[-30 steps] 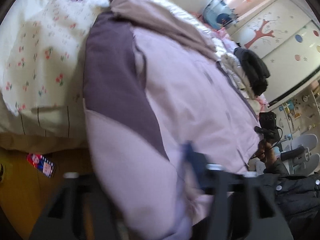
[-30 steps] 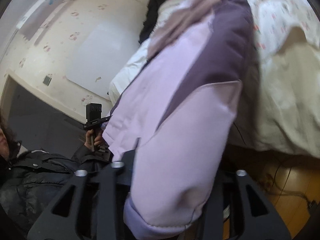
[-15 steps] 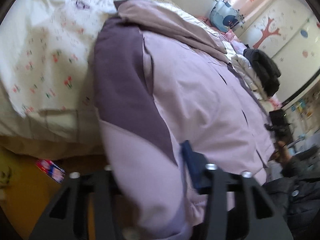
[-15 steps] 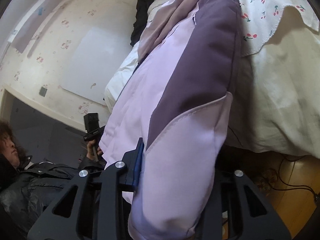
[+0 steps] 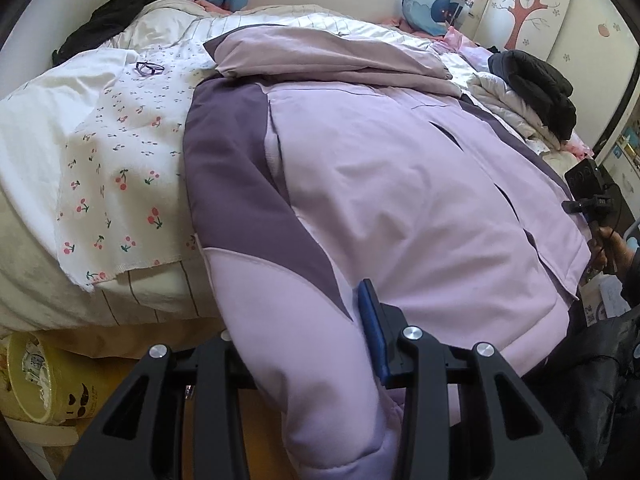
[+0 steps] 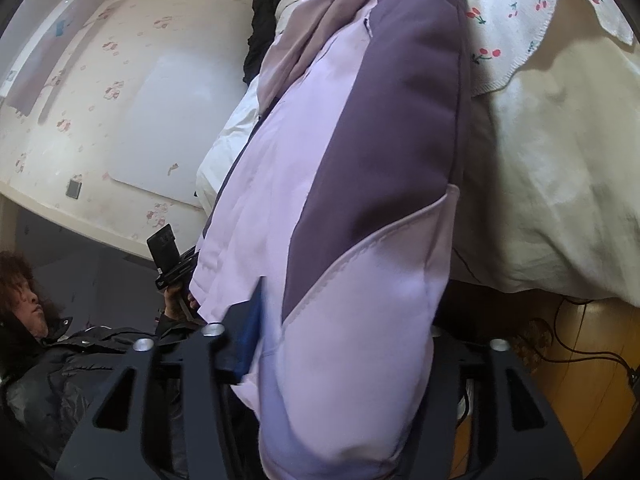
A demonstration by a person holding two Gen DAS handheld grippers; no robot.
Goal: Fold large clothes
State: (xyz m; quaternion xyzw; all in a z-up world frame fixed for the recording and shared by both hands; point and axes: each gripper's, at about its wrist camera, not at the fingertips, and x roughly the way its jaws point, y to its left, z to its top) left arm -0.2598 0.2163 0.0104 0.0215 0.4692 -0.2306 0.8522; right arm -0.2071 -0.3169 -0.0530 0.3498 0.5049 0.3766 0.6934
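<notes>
A large padded jacket [image 5: 400,184], pale lilac with dark purple panels, lies spread on the bed, its hood toward the far side. One sleeve hangs over the near bed edge. My left gripper [image 5: 304,344] is shut on that sleeve near its cuff, with a blue pad [image 5: 372,332] pressed on the fabric. In the right wrist view the jacket [image 6: 360,160] fills the middle. My right gripper [image 6: 340,340] is shut on the other sleeve, which hangs past the bed edge.
The bed has a white sheet [image 5: 32,160] and a cherry-print cloth [image 5: 120,168]. Purple glasses [image 5: 149,68] lie on it. A dark coat [image 5: 536,88] and a white garment sit at the far right. A yellow bin [image 5: 36,384] stands on the wooden floor. A person [image 6: 28,320] stands by.
Both grippers have moved up and in with their sleeves held. The left view now looks more level across the bed; the jacket body lies flatter.
</notes>
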